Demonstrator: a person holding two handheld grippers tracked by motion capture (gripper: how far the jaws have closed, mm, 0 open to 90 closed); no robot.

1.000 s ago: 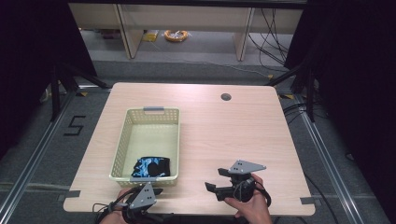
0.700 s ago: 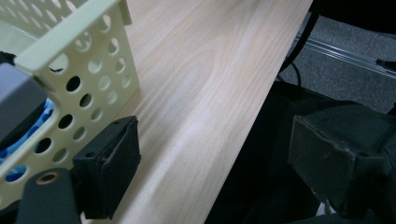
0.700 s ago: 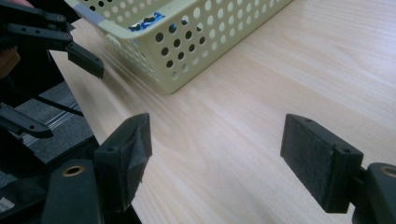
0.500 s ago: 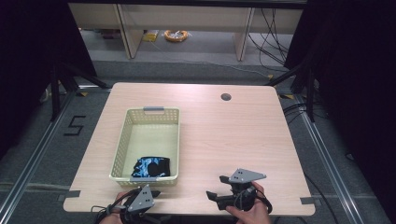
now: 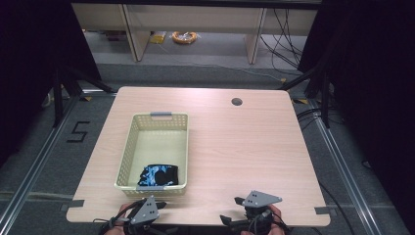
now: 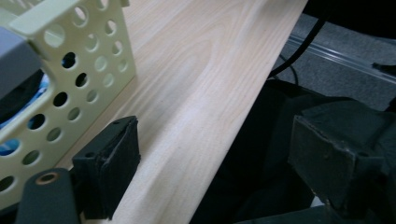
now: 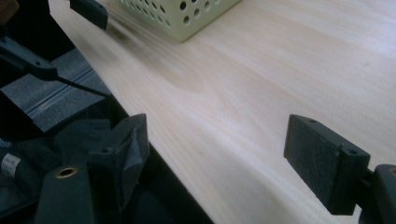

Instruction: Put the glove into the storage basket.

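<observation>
A pale yellow perforated basket (image 5: 128, 147) stands on the left half of the wooden table (image 5: 235, 147), and a black and blue item (image 5: 157, 175) lies in its near end. My left gripper (image 5: 159, 208) sits at the table's front edge just below the basket, open, with nothing between its pads (image 6: 112, 163); the basket wall (image 6: 79, 70) is close on its left. My right gripper (image 5: 231, 209) hovers at the front edge right of centre, pointing left. Its jaws have just been opening and stand wide (image 7: 219, 149) over bare wood, holding nothing.
A round cable hole (image 5: 237, 102) is near the table's far right. The basket corner (image 7: 187, 14) and one jaw of the left gripper (image 7: 88, 11) appear far off in the right gripper view. Dark floor and cables lie beyond the table's front edge (image 6: 327, 56).
The right gripper has drawn back toward the table's front edge and sunk a little, with its jaws a touch wider. The left gripper has stayed put.
</observation>
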